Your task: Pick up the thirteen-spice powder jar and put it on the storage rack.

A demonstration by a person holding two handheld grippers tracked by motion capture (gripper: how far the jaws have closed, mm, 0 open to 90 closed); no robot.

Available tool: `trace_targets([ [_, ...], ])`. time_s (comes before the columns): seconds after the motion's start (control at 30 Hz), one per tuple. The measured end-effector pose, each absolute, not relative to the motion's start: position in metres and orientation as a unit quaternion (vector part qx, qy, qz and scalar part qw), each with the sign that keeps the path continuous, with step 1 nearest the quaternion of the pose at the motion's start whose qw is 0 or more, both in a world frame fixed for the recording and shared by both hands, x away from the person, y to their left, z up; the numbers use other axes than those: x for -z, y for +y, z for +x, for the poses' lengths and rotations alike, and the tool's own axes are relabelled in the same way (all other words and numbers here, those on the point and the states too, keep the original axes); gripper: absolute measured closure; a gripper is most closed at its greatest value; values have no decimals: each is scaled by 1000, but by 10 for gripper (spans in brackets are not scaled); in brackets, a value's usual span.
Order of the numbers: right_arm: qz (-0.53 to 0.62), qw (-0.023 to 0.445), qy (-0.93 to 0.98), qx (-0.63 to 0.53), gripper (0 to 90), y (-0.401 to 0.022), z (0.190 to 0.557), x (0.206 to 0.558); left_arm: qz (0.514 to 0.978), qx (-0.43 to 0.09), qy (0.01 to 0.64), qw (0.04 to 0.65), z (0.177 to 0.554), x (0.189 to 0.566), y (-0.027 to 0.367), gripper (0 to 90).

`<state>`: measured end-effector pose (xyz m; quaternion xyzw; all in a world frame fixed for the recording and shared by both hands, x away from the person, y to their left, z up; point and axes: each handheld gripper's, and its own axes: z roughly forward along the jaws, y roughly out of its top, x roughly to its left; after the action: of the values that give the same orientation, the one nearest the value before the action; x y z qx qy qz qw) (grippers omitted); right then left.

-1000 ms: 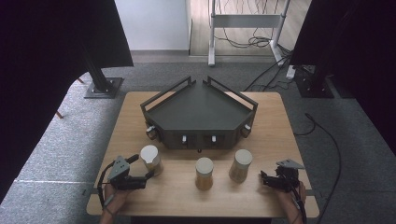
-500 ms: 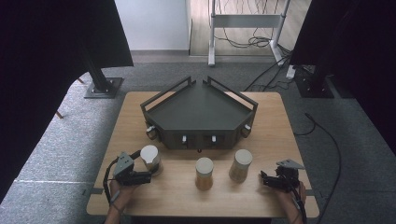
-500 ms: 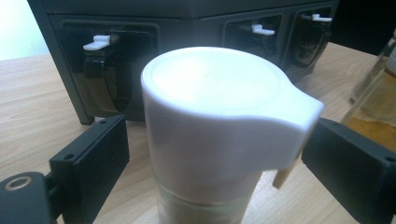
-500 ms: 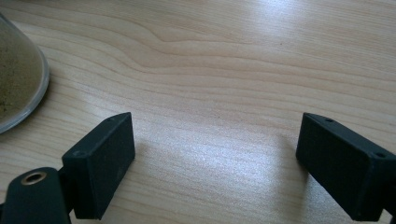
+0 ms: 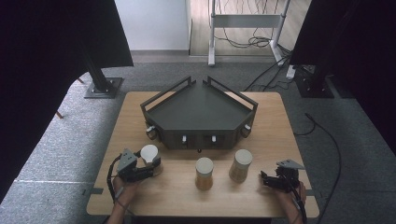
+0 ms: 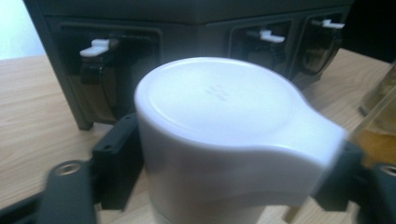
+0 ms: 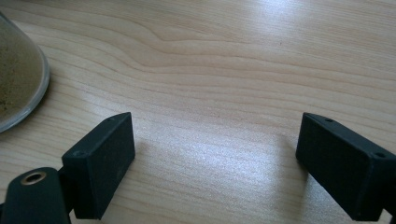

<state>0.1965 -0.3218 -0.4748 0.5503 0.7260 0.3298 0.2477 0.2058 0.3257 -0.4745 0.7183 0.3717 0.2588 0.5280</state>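
A person sits at a wooden desk [image 5: 261,116] with a tool in each hand. The left tool [image 5: 142,171] has just been closing its jaws on a white-lidded jar [image 5: 150,157], which stands at the near left of the desk, just in front of a dark angular tray rack [image 5: 198,109]. In the left gripper view the black pads [image 6: 116,158] sit against both sides of the jar, just below the wide white lid [image 6: 219,100].

The right tool [image 5: 273,181] rests at the near right, jaws wide with bare wood between them.

The grip sits high and the jar looks smooth, so it may slip or tilt if lifted quickly. Two more jars [image 5: 204,172] stand close to its right; a sideways swing could knock them. The rack's front clips [image 6: 95,46] lie close behind, so a forward push could bump the jar.
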Motion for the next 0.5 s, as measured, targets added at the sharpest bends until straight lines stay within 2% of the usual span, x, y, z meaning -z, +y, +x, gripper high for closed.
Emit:
trace_targets([
  [0.5, 550, 247, 726, -330, 110, -322, 196, 475, 719, -272, 370, 522, 202, 474, 321, 271],
])
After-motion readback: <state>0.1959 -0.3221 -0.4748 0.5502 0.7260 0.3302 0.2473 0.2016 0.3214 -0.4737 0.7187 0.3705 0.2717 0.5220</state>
